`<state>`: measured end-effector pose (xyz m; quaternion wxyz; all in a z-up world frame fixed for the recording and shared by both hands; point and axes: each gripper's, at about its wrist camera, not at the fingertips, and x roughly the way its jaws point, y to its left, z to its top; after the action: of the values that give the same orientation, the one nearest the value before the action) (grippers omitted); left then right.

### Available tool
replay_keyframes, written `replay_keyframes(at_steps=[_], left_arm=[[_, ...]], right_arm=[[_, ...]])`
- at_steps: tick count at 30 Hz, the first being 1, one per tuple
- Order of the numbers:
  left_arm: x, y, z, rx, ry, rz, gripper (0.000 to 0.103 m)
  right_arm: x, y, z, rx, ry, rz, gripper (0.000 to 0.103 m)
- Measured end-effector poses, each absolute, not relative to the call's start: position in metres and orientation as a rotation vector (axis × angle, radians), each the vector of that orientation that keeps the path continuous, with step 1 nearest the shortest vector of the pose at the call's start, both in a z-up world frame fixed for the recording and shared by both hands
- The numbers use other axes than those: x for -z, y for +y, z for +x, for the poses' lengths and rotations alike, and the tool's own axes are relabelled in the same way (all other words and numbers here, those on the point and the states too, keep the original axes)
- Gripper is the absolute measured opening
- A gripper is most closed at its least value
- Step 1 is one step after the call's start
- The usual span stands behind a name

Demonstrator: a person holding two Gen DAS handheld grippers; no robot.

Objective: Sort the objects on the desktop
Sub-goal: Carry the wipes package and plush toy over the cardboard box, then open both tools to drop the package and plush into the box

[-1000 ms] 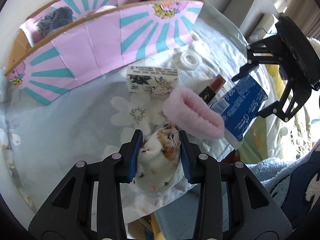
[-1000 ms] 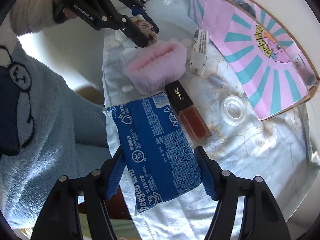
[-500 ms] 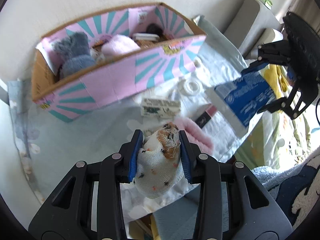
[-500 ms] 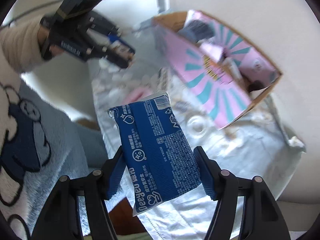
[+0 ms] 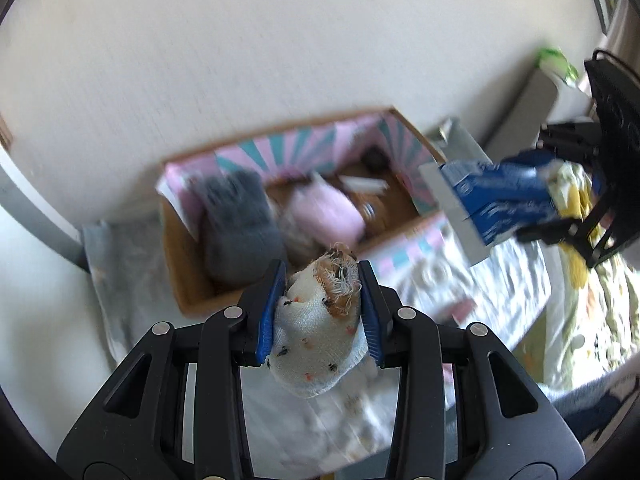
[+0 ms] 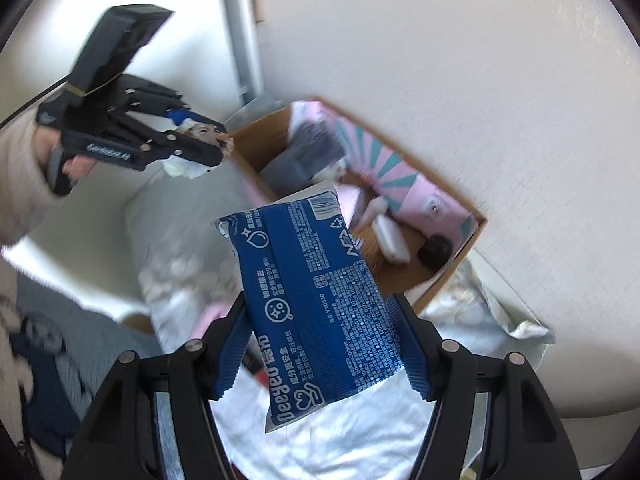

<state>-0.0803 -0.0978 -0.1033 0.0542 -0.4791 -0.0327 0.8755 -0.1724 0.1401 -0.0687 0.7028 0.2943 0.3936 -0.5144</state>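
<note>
Left gripper fingers narrow, clamping speckled cloth, right gripper fingers wider, gripping blue pack

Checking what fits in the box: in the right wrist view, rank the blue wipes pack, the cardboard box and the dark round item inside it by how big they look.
1. Blue wipes pack, though it is nearest the camera, so its lead is unsure.
2. Cardboard box.
3. Dark round item, clearly smallest.
</note>
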Motion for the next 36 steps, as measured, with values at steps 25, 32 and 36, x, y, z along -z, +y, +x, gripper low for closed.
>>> replay_keyframes(at_steps=[25, 32, 36], left_arm=[[0.142, -0.134, -0.164, -2.716, -0.206, -1.607, 0.033], [0.147, -0.139, -0.169, -2.711, -0.22, -1.665, 0.049], [0.146, -0.142, -0.169, -2.767, -0.203, -1.683, 0.102]], right_arm=[[0.105, 0.012, -0.173, 1.217, 0.799, 0.869, 0.063], [0.118, 0.004, -0.173, 1.205, 0.826, 0.936, 0.065], [0.113, 0.007, -0.18, 1.257, 0.775, 0.961, 0.082]])
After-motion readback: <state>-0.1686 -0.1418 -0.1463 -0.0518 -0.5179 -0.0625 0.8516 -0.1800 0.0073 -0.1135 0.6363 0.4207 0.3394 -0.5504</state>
